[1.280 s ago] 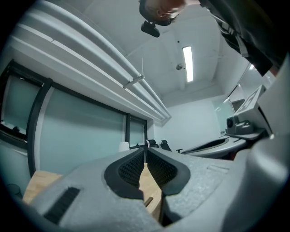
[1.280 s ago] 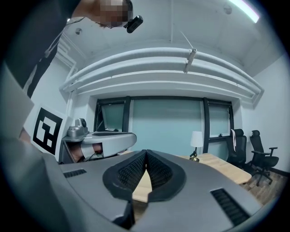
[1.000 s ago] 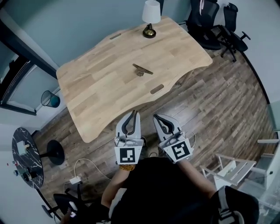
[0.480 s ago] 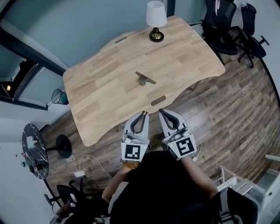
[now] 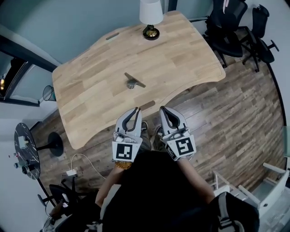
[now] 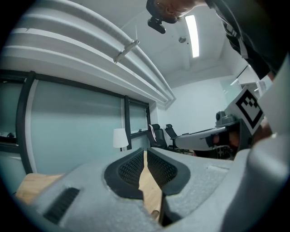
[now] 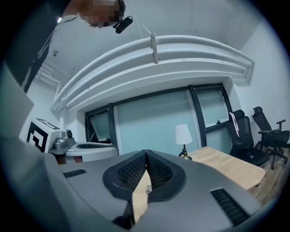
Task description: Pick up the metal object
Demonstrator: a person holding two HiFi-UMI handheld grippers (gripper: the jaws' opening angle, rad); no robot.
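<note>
Wooden worktop point(image 5: 90, 81) filled the upper frame, with the metal object point(image 5: 134, 81) near its centre. Both the left gripper point(image 5: 135, 110) and the right gripper point(image 5: 162, 110) were closed and empty, below its near edge. The object looked stiff, smooth and probably heavy; its thin bar seemed the best place to grip.

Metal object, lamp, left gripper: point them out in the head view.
metal object point(image 5: 134, 80), head view, middle of its bar.
lamp point(image 5: 150, 10), head view, white shade.
left gripper point(image 5: 135, 109), head view, tips of its shut jaws.

Lamp point(image 5: 151, 12) cropped (top edge); metal object point(image 5: 134, 81) prob. too small.
</note>
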